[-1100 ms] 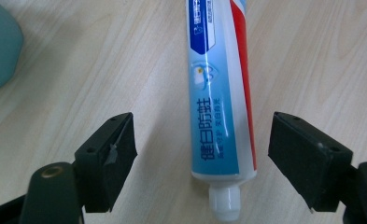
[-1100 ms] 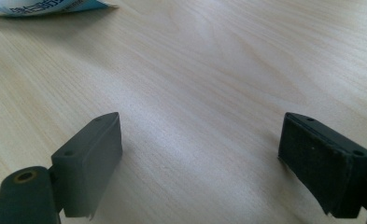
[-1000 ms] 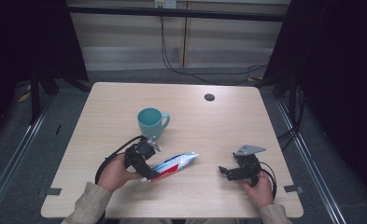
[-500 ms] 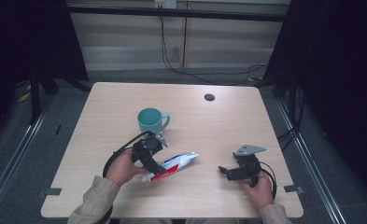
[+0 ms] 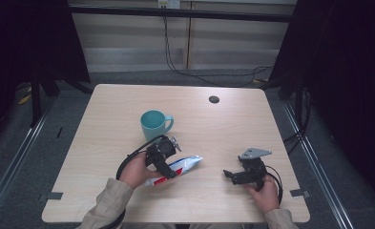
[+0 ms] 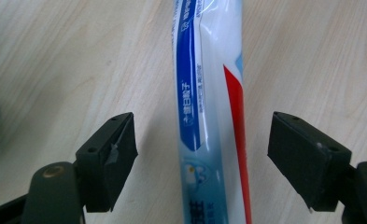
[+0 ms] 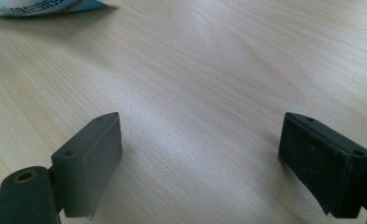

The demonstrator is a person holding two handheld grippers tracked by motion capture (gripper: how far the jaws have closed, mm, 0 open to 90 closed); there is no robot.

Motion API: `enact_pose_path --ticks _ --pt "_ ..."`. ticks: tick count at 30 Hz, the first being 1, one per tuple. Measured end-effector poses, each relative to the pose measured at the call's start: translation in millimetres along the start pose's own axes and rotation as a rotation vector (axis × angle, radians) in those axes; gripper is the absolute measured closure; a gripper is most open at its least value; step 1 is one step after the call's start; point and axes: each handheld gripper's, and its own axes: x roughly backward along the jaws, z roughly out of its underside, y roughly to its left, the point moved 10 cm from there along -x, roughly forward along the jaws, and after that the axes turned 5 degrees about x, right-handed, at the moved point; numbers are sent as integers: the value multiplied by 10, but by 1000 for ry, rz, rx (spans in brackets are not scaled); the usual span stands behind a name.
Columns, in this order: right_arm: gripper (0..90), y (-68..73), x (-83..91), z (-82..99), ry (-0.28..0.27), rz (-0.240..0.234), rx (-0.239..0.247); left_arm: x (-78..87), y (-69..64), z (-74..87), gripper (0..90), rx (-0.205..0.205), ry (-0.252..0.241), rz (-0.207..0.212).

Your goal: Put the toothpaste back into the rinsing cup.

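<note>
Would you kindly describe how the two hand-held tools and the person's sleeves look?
Both tools are black with two blocky, flat-faced jaws on screwed mounts. The left tool trails a looping black cable; the right tool also trails a black cable and carries a grey three-cornered plate. The sleeves are beige.

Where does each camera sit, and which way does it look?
High view: above the person's side, looking forward and down on the table, mug, both hands and grippers.
Left gripper view: on the left gripper, looking down; open jaws straddle the toothpaste tube.
Right gripper view: on the right gripper, looking along bare tabletop; open jaws.
Shared: the tube appears in all three.
</note>
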Motion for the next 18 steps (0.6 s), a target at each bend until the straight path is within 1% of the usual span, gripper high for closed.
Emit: enact_pose_path --ticks 7,8,10,11,12,14,18 --pt "129 0 0 0 0 0 0 -55 -8 -29 252 7 9 -5" --pt "129 0 0 0 0 0 0 -67 -13 -35 253 13 6 -3" --pt "129 0 0 0 0 0 0 -84 -12 -37 261 3 19 -1" --pt "129 0 0 0 0 0 0 -100 -29 -36 266 15 23 4" --pt "129 0 0 0 0 0 0 -108 -30 -37 280 13 27 3" --pt "129 0 0 0 0 0 0 -124 -42 -47 285 22 28 -3" --pt "129 0 0 0 0 0 0 -138 -41 -70 295 10 31 -16"
